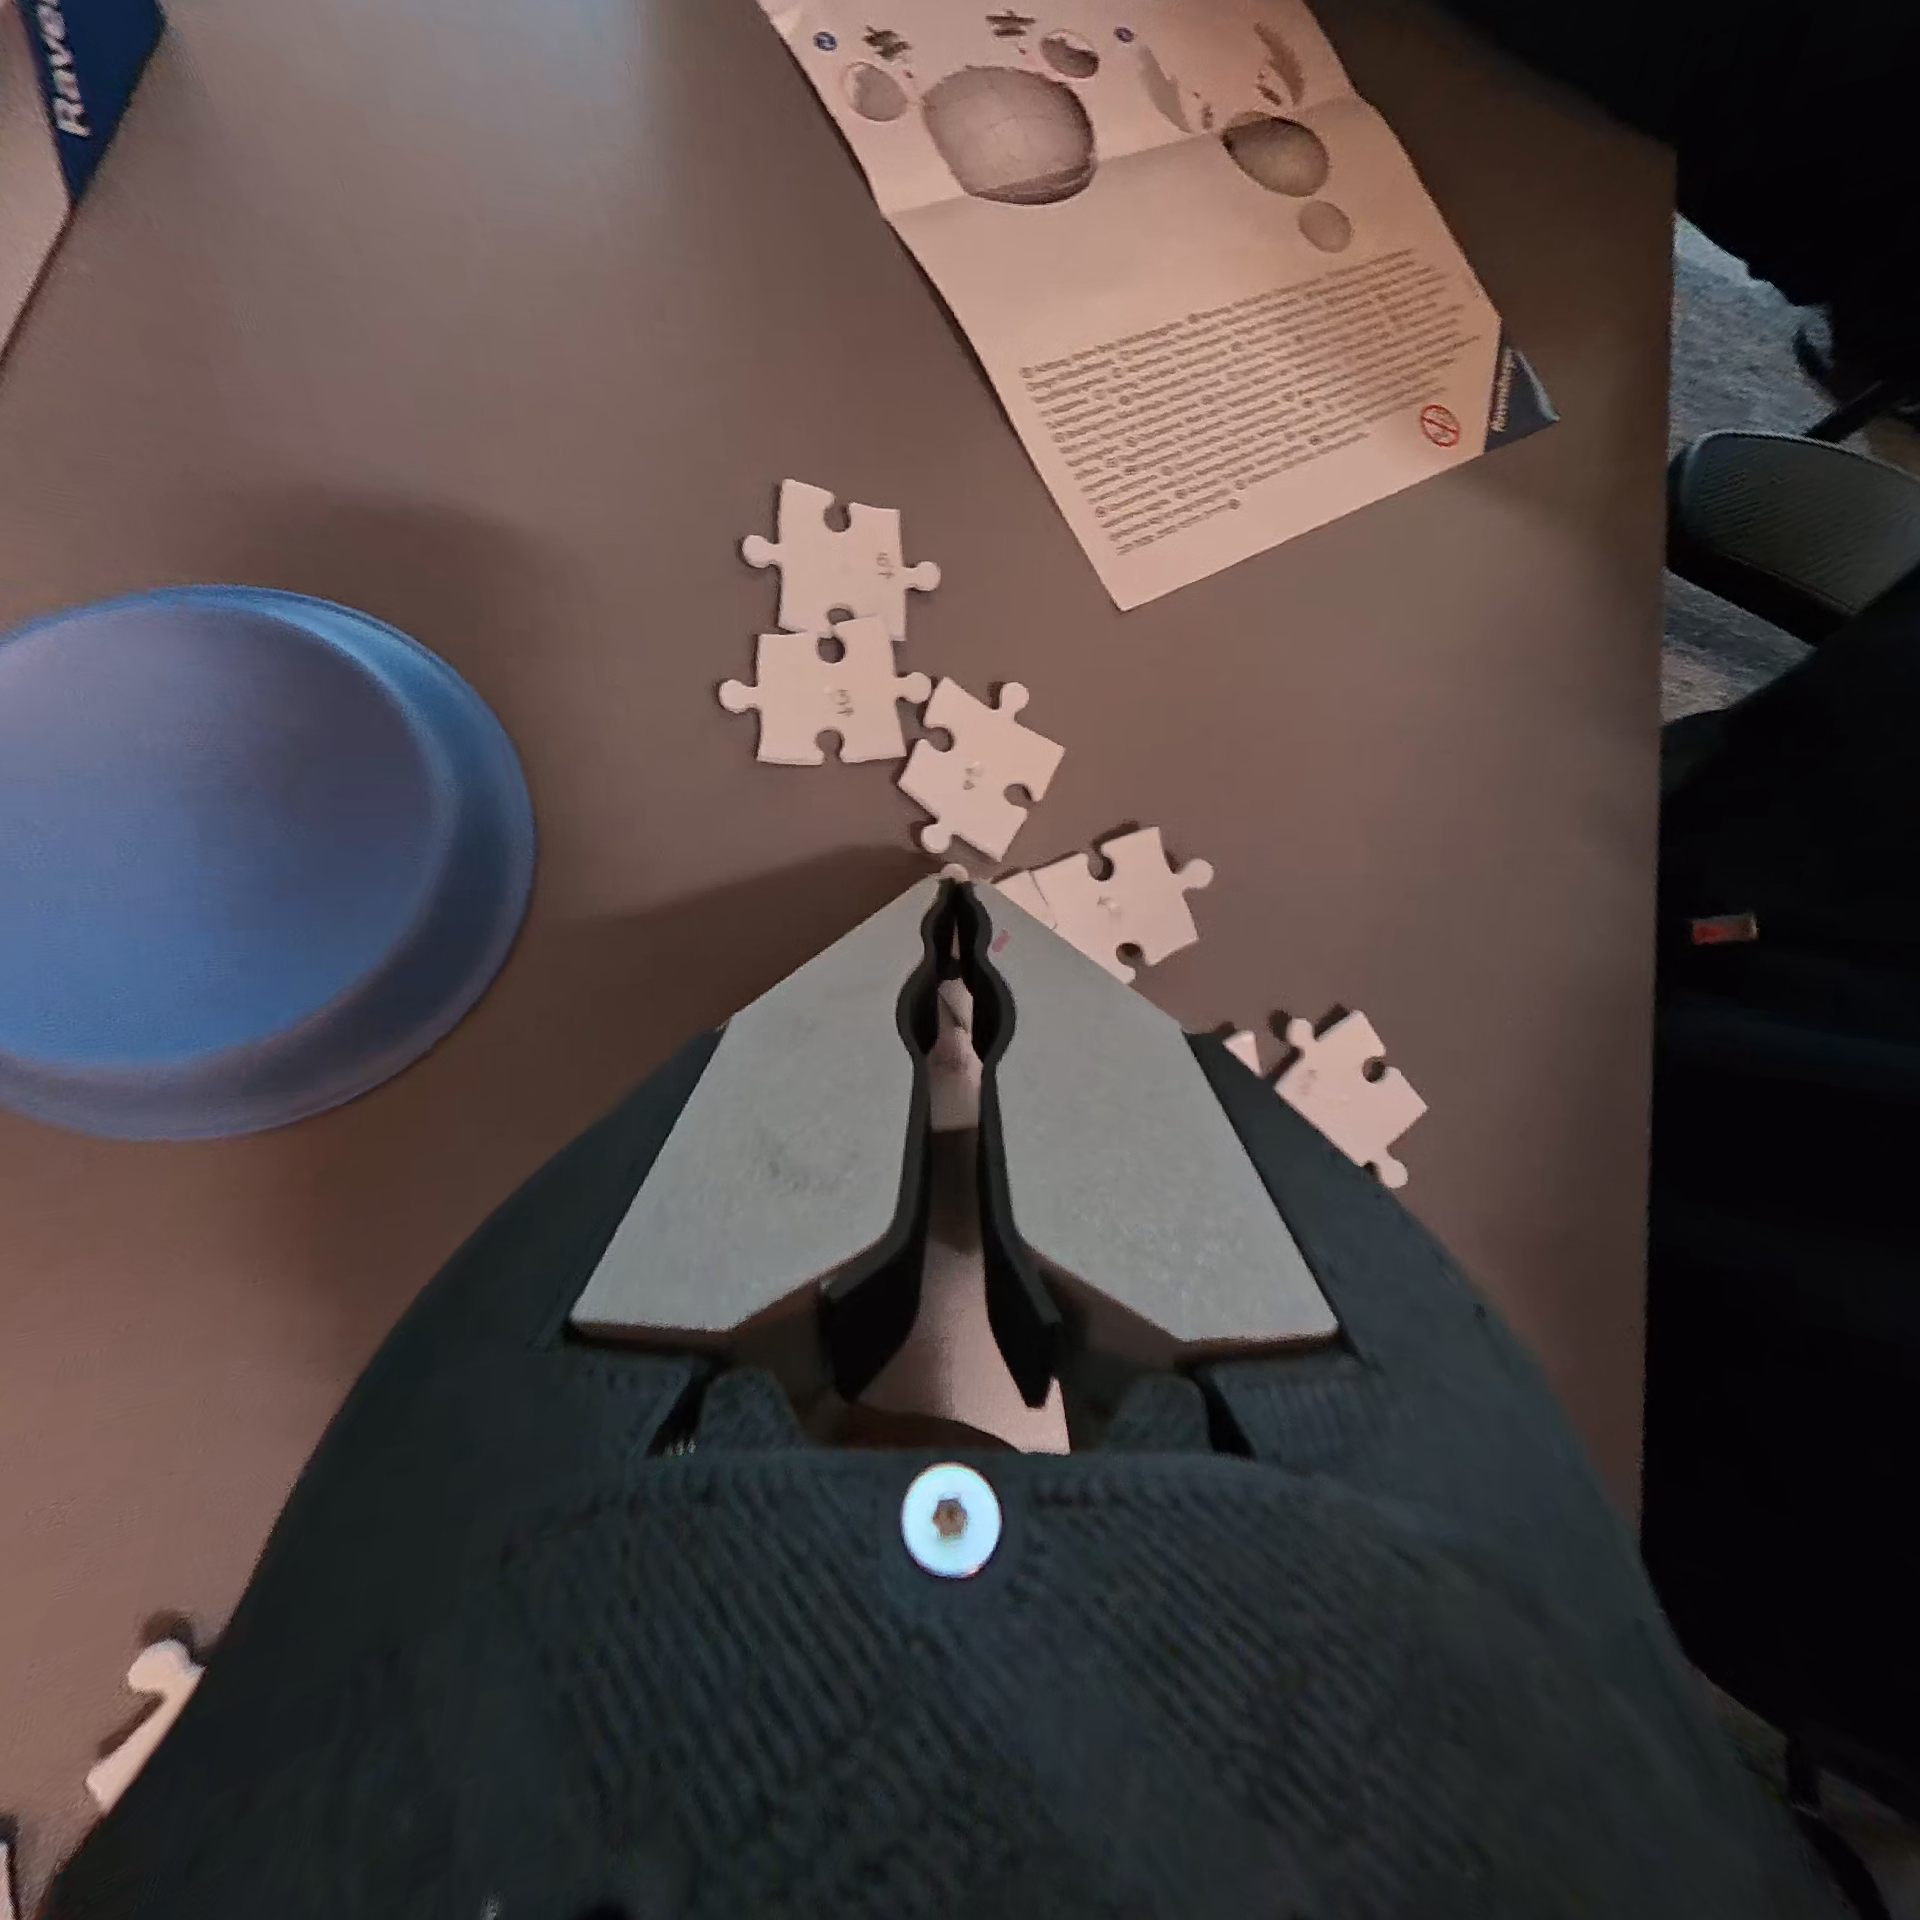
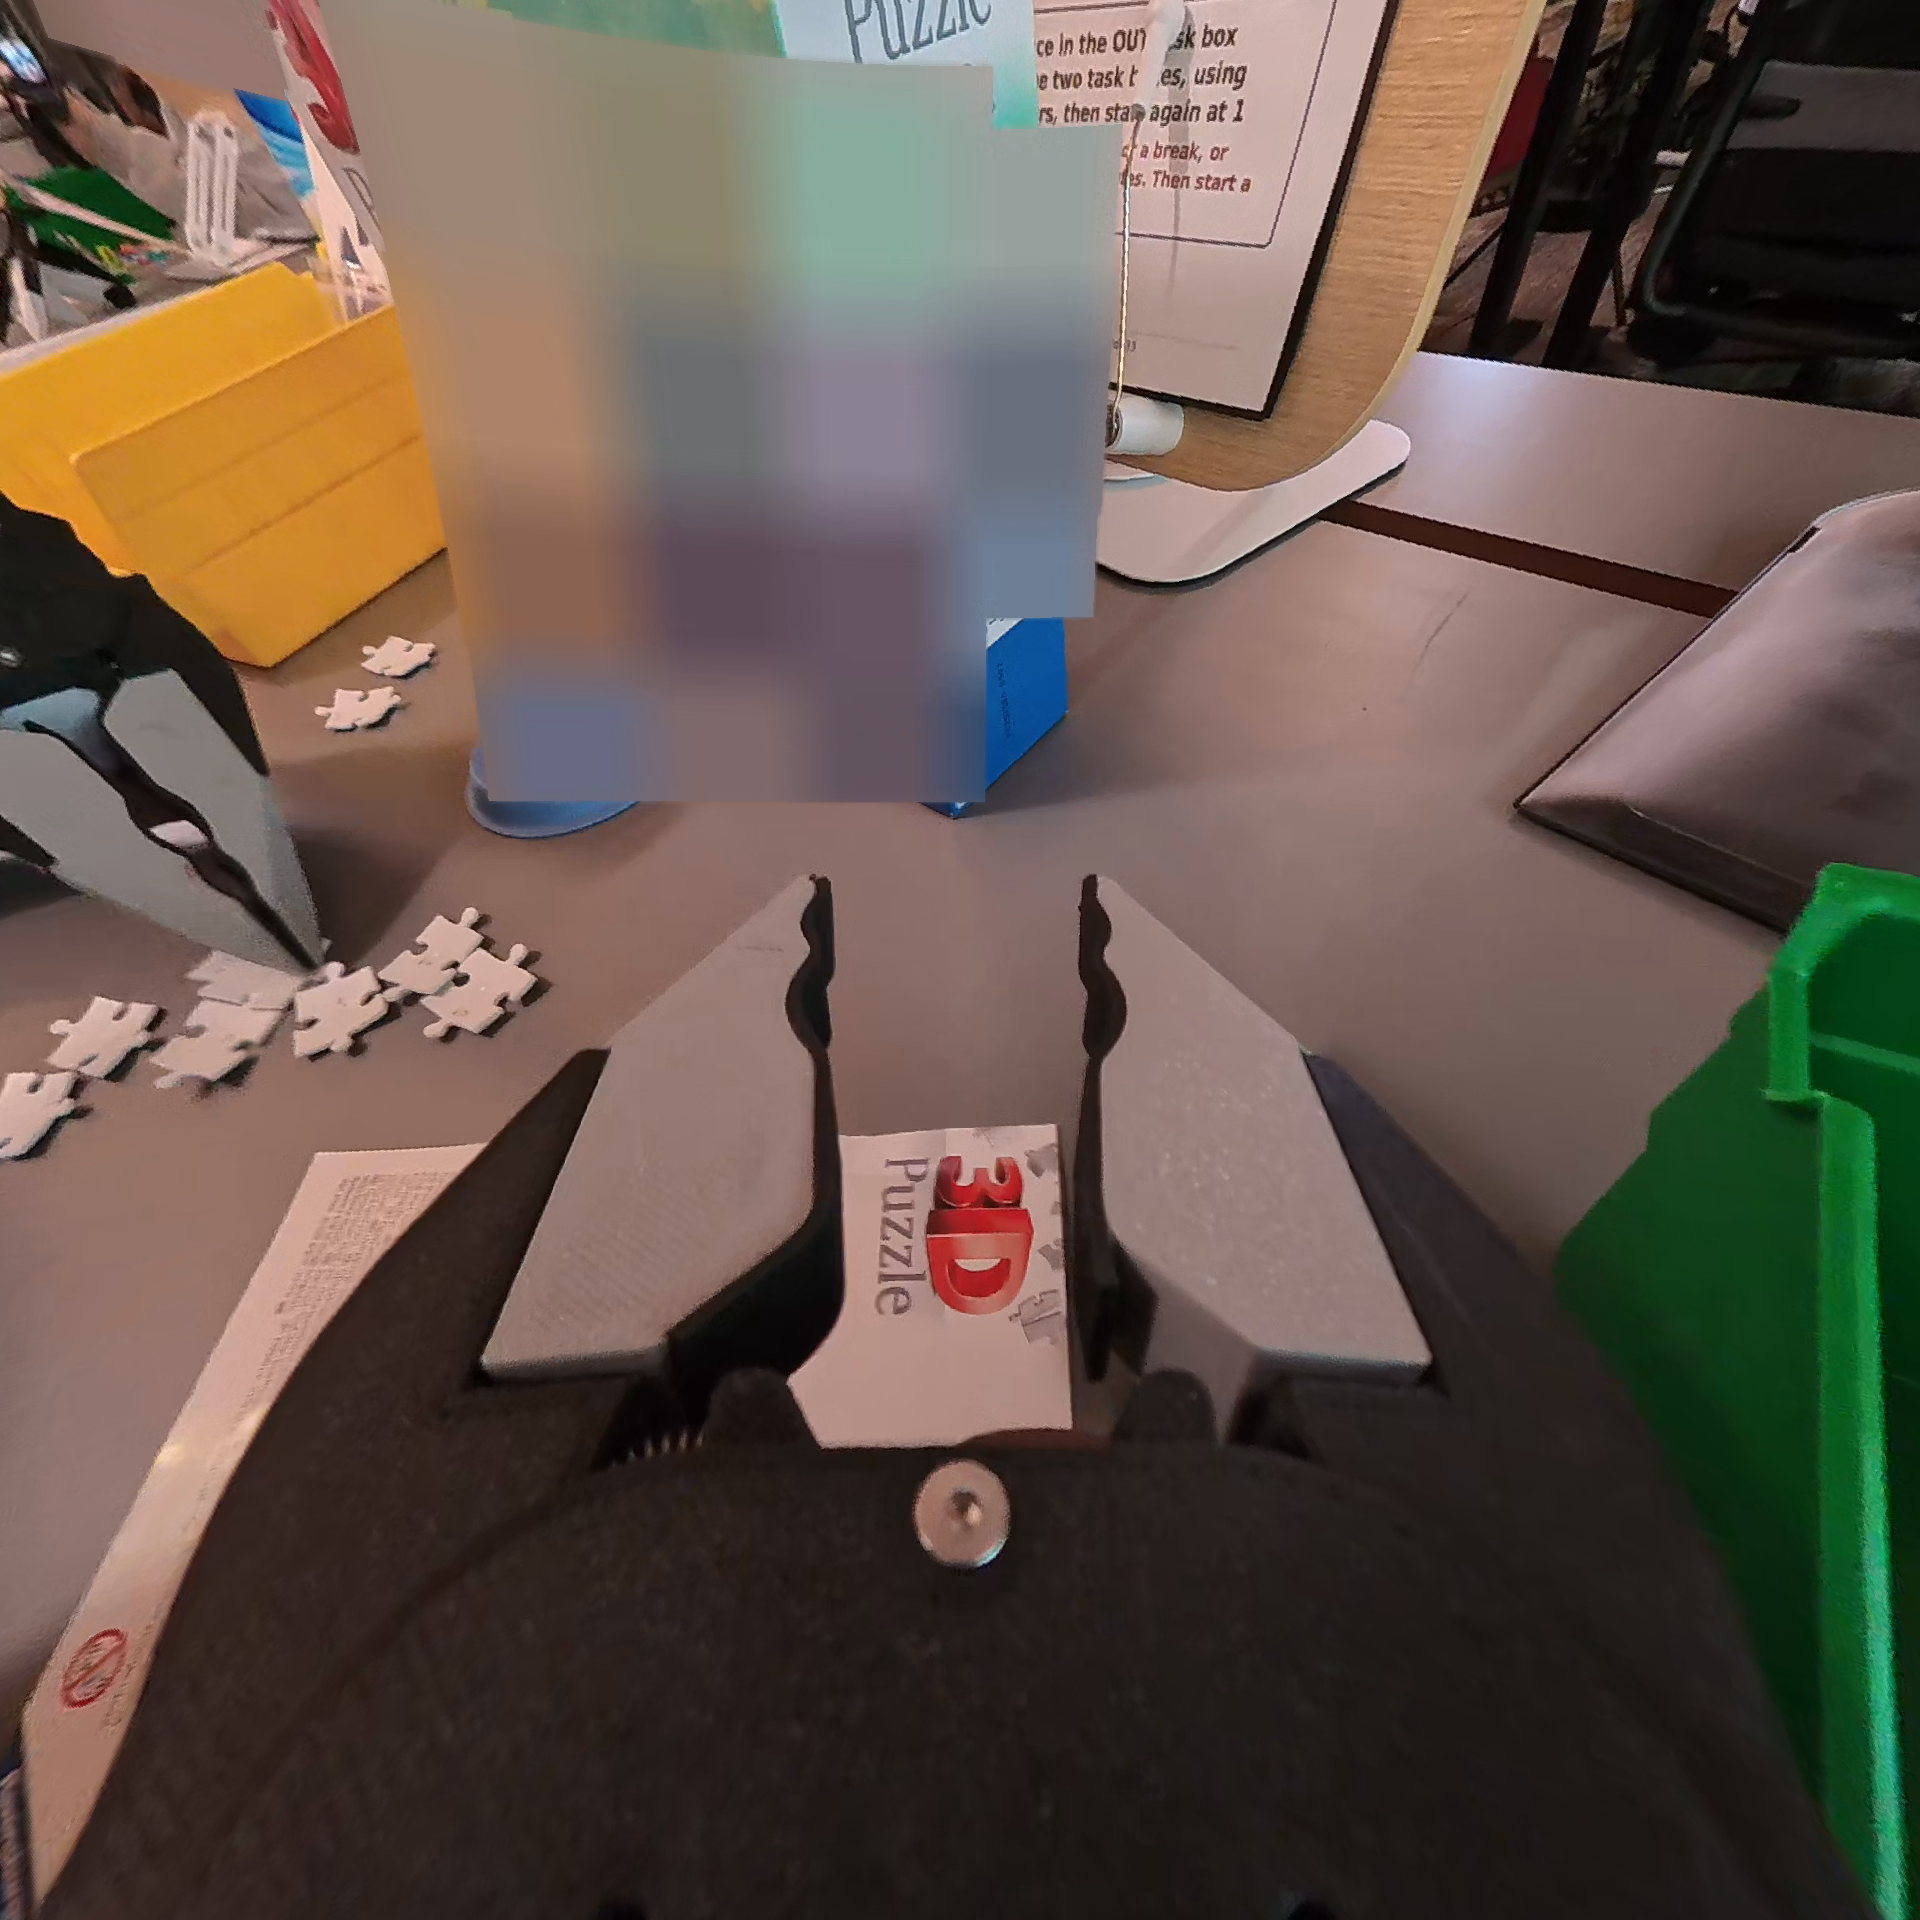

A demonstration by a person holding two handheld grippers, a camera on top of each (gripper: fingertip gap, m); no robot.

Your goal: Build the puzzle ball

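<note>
Puzzle pieces (image 1: 982, 767) all loose, white side up, scattered on table (image 1: 468, 416); none visibly joined, so assembly barely begun. Left gripper (image 1: 954, 894) pinched narrow, tips down among them; grip on one not clear. Blue dish (image 1: 229, 852) beside. Right gripper (image 2: 954, 904) wide, empty, over instruction sheet (image 2: 935, 1288).
</note>
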